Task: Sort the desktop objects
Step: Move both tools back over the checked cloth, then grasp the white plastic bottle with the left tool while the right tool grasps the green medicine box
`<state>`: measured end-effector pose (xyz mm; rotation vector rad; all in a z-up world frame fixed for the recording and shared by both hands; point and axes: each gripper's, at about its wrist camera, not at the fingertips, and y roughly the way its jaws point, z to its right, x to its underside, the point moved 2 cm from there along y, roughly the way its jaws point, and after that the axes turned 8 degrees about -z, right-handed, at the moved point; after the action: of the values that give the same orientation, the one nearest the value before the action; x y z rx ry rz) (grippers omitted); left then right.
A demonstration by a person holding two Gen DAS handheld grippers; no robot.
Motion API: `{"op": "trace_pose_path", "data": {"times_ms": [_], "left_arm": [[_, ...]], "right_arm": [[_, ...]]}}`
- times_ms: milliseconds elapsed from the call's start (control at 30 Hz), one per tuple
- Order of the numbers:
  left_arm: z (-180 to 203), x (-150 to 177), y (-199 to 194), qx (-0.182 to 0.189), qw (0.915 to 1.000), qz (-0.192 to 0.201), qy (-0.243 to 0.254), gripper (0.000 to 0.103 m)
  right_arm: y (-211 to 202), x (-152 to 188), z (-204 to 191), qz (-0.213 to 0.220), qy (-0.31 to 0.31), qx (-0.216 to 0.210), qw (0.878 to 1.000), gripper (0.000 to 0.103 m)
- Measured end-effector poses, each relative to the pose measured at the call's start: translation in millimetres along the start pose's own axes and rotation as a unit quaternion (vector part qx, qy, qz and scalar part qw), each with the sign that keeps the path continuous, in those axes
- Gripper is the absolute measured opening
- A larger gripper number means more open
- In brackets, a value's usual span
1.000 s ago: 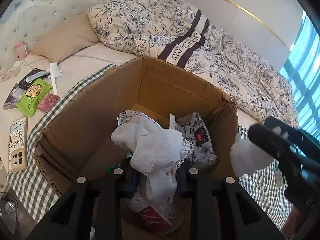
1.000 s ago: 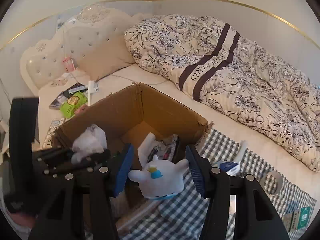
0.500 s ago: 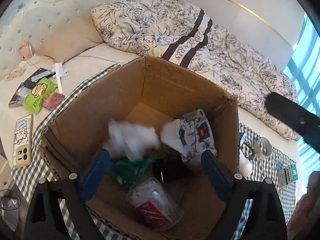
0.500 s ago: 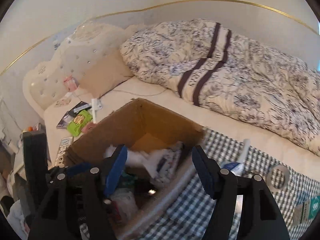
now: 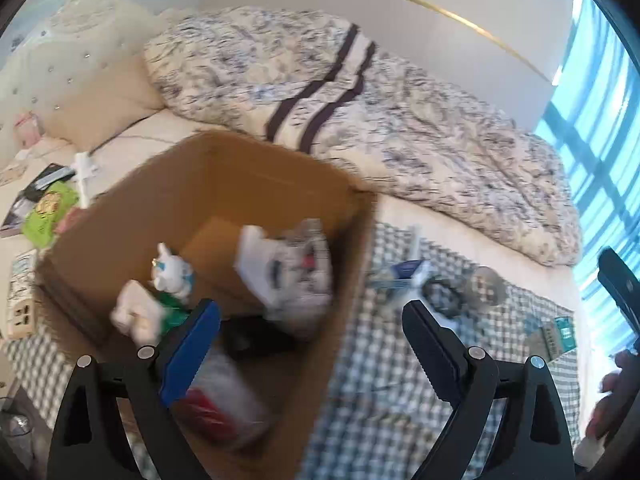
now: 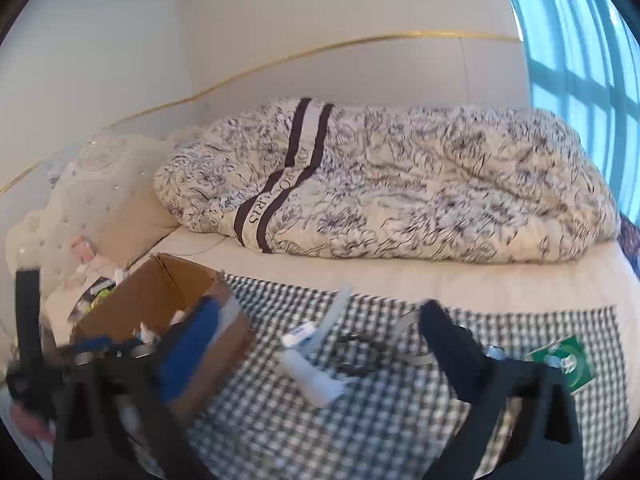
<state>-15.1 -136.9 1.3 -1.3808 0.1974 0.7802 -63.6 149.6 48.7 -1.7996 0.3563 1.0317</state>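
A brown cardboard box (image 5: 256, 168) sits on a checked cloth (image 5: 380, 364) on the bed. Inside lie a white lace cloth (image 5: 136, 314), a white toy with a blue spot (image 5: 170, 270), a patterned pouch (image 5: 298, 276) and a red-labelled clear packet (image 5: 216, 404). My left gripper (image 5: 310, 334) is open and empty above the box's right wall. My right gripper (image 6: 316, 344) is open and empty over the cloth, right of the box (image 6: 160, 292). Below it lie a white tube (image 6: 310, 376), a small blue-and-white box (image 6: 300, 332), a dark tangled item (image 6: 356, 352) and a tape roll (image 6: 412, 336).
A green card (image 6: 564, 360) lies on the cloth at the right. A rolled floral duvet (image 6: 400, 184) fills the far side of the bed. A green packet (image 5: 48, 210), a phone (image 5: 20, 300) and papers lie left of the box. A hand (image 5: 616, 396) shows at the right edge.
Both grippers opened and let go: the lace cloth and the white toy now lie in the box. Both views have swung right, toward the items on the checked cloth.
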Motion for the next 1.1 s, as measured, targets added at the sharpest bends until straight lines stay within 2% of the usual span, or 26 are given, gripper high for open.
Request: {"op": "trace_pose_path", "data": {"times_ms": [100, 200, 333, 467, 600, 733, 933, 1100], "left_arm": [[30, 5, 8, 0.015, 0.9998, -0.001, 0.011, 0.095], [64, 12, 23, 0.019, 0.9993, -0.010, 0.030, 0.095], [103, 24, 47, 0.024, 0.9981, -0.025, 0.051, 0.095], [129, 32, 74, 0.026, 0.9967, -0.050, 0.059, 0.095], [141, 35, 98, 0.028, 0.9953, -0.075, 0.055, 0.095], [148, 34, 118, 0.025, 0.9941, -0.090, 0.054, 0.095], [142, 33, 142, 0.021, 0.9927, -0.113, 0.037, 0.095], [135, 32, 161, 0.019, 0.9911, -0.130, 0.020, 0.095]], "right_arm": [[-1, 16, 28, -0.043, -0.001, 0.038, 0.998, 0.103], [-4, 30, 68, -0.068, 0.038, 0.066, 0.995, 0.103], [-18, 46, 122, -0.065, 0.081, 0.102, 0.989, 0.103], [-24, 57, 156, -0.070, 0.095, 0.111, 0.987, 0.103], [-22, 67, 172, -0.078, 0.078, 0.124, 0.986, 0.103], [-3, 74, 184, -0.112, 0.047, 0.132, 0.984, 0.103], [31, 85, 203, -0.162, 0.006, 0.163, 0.973, 0.103], [46, 90, 216, -0.178, 0.004, 0.159, 0.971, 0.103]]}}
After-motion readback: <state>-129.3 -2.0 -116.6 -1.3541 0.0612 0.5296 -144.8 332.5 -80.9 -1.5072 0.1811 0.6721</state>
